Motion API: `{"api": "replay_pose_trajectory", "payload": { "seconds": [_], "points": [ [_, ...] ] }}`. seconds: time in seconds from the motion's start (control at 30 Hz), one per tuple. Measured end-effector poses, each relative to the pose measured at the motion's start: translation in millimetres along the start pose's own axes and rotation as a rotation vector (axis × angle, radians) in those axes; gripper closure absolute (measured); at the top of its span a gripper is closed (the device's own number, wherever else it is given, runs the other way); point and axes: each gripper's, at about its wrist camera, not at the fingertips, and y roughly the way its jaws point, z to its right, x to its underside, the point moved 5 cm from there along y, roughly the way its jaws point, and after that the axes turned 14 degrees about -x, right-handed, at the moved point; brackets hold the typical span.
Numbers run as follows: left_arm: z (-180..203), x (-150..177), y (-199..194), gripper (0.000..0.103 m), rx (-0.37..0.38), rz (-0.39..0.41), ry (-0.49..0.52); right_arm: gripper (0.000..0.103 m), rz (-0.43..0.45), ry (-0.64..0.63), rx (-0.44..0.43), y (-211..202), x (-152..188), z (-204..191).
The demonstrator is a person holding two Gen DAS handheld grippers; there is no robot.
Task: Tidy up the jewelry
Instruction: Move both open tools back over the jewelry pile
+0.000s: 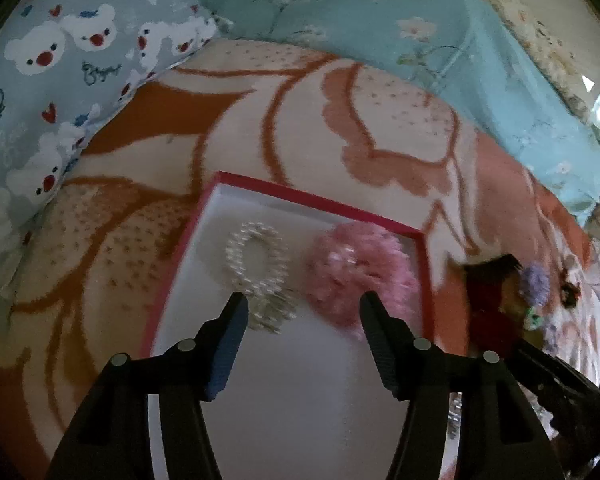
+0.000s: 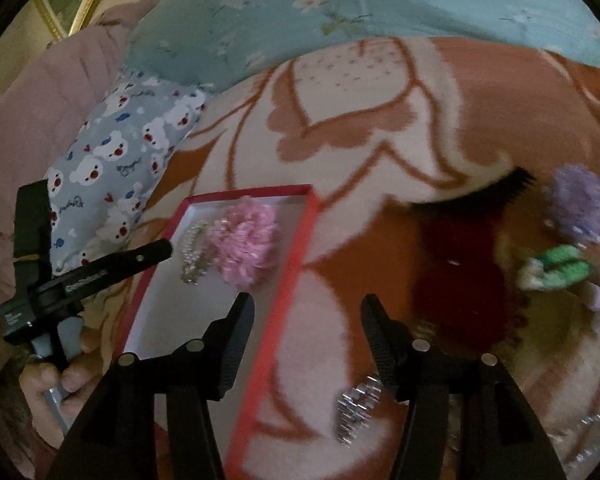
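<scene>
A red-rimmed box (image 1: 296, 194) with a white floor lies on the blanket. In it are a pearl bracelet (image 1: 256, 268) and a pink fluffy scrunchie (image 1: 360, 276). My left gripper (image 1: 304, 300) is open and empty, just above the box in front of both. In the right wrist view the box (image 2: 296, 256) holds the same bracelet (image 2: 194, 252) and scrunchie (image 2: 242, 244). My right gripper (image 2: 308, 304) is open and empty over the box's right rim. A silver crystal piece (image 2: 356, 412) lies on the blanket by its right finger. The left gripper's finger (image 2: 140, 258) reaches over the box's left rim.
On the blanket to the right lie a dark red item (image 2: 456, 268), a purple scrunchie (image 2: 578, 204), a green clip (image 2: 560, 268) and a silver chain (image 2: 592, 436). A bear-print pillow (image 1: 52, 92) is at the left, a teal floral quilt (image 1: 380, 20) behind.
</scene>
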Motion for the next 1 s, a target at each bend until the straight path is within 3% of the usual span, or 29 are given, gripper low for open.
{"api": "replay_pose_trajectory", "payload": {
  "seconds": [0.3, 0.6, 1.0],
  "points": [
    [47, 16, -33, 0.037, 0.067, 0.011, 0.089, 0.043, 0.076, 0.074, 0.096, -70, 17, 54],
    [98, 32, -36, 0.032, 0.132, -0.030, 0.171, 0.043, 0.146, 0.164, 0.198, -133, 35, 112],
    [169, 46, -24, 0.024, 0.227, -0.095, 0.264, 0.043, 0.178, 0.198, 0.275, -163, 36, 156]
  ]
}}
